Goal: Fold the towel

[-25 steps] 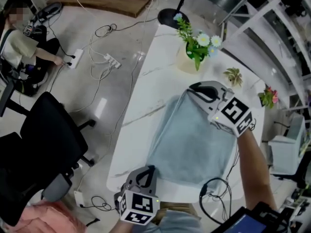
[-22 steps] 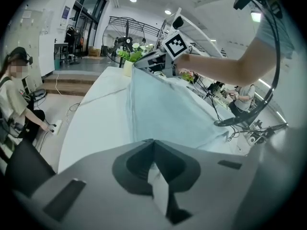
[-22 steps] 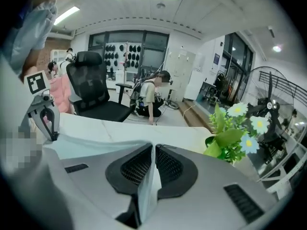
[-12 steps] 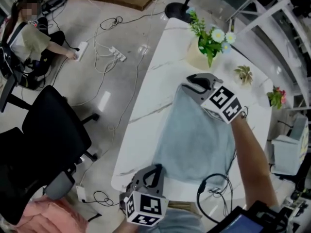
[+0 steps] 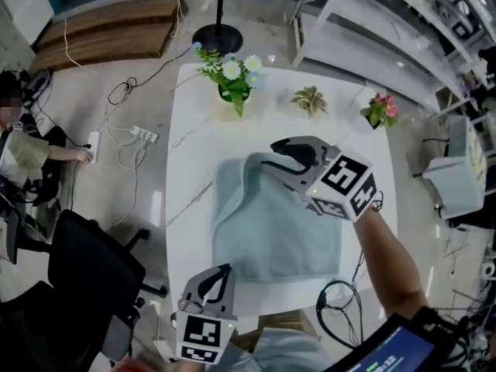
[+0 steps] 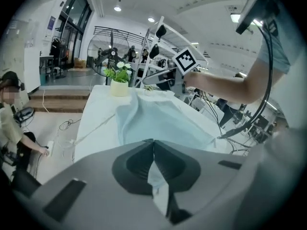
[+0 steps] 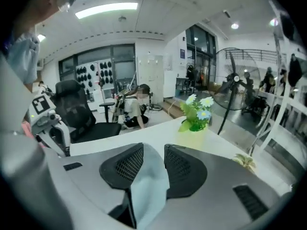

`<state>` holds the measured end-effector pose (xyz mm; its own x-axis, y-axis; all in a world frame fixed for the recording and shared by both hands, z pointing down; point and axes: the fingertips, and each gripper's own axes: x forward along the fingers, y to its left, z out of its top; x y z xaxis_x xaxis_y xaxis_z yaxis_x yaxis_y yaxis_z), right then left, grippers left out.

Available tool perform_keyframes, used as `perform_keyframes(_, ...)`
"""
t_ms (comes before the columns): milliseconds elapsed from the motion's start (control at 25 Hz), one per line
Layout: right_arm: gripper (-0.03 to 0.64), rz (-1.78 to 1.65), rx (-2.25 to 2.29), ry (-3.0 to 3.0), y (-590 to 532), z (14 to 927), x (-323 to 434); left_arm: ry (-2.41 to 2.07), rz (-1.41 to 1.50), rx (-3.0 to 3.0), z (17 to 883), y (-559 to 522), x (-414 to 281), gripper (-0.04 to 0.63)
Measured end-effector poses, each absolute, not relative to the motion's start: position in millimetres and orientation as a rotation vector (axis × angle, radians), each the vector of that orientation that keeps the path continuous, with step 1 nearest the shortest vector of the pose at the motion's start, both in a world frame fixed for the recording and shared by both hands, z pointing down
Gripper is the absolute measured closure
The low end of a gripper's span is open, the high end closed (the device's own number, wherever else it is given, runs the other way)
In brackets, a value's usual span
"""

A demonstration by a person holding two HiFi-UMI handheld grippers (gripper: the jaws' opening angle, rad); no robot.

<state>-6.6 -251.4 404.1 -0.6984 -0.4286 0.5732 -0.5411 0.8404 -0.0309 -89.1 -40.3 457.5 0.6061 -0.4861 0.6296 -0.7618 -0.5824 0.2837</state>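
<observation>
The white marbled worktop [image 5: 182, 130] has a pot of white flowers [image 5: 230, 91] at its far edge, and the pale blue terry towel [image 5: 263, 231] lies spread across its middle. To fold cleanly, I reckon the lifted far corner must land square on the near edge before I let go. My left hand-held gripper [image 6: 153, 145] is clamped tight on the near corner. My right hand-held gripper [image 7: 153, 147] has just been opening and now stands half apart, with cloth loose between its jaws.

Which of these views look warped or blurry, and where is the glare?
Both gripper views are fisheye: black corners, bent lines. Left gripper view: the towel is fairly sharp. Right gripper view: the ceiling light blows out white. Head view: slightly soft, the white table bright.
</observation>
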Motion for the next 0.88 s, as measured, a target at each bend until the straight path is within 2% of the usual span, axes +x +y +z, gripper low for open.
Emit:
perform_keyframes(280,0.462,0.163,0.762,-2.375,-284.6,432.5,-47.1,-0.873,0.757,2.297,470.5,-27.3,-73.4,0.588)
perform_keyframes(480,0.456,0.331,0.81,-2.453,-269.2,409.4,-18.3,-0.903,0.658,2.307,458.3,-39.9,-78.6,0.588)
perform_keyframes(520,0.461,0.372,0.852,-2.454,-257.1,401.6,-2.1,-0.902,0.661,2.322,460.4,-44.4,-81.2,0.588)
perform_keyframes(680,0.568,0.518,1.069,-2.289,-175.1,408.1,76.5,-0.819,0.828,2.399,482.7,-52.9,-78.4,0.587)
perform_keyframes(880,0.578,0.732,1.134,-2.066,-25.6,488.4,113.0,-0.577,1.104,2.445,517.0,-23.7,-66.7,0.586)
